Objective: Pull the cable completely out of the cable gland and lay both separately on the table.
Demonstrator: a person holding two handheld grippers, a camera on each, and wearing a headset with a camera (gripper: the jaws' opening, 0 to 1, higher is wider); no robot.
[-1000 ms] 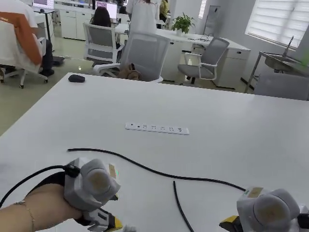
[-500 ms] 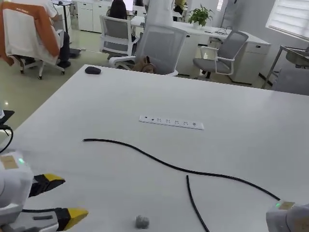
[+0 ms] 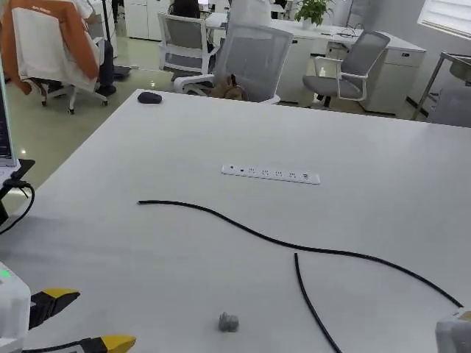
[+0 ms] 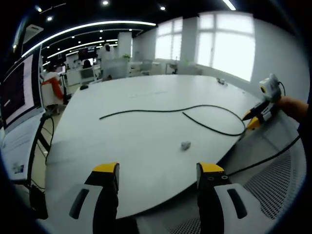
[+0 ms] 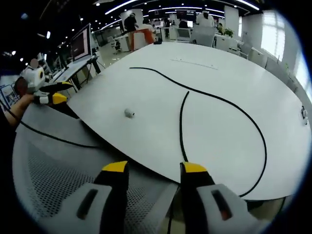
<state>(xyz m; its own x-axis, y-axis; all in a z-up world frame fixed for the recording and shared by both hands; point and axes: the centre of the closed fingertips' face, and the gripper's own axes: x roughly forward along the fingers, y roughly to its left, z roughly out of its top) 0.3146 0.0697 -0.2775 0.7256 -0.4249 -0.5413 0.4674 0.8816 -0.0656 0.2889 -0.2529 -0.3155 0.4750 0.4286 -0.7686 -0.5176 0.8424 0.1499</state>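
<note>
The gland [image 3: 228, 321] sits bottom centre on the counter [image 3: 368, 147], with the cable [image 3: 294, 248] across mid-frame, apart. My left claw [image 4: 153, 168] and right claw [image 5: 151, 168] gape empty. I judge the task done; I just stay clear.

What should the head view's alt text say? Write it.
A black cable lies curved across the white table, with the small grey cable gland lying apart from it near the front edge. The left gripper, jaws open, sits at lower left.
</note>
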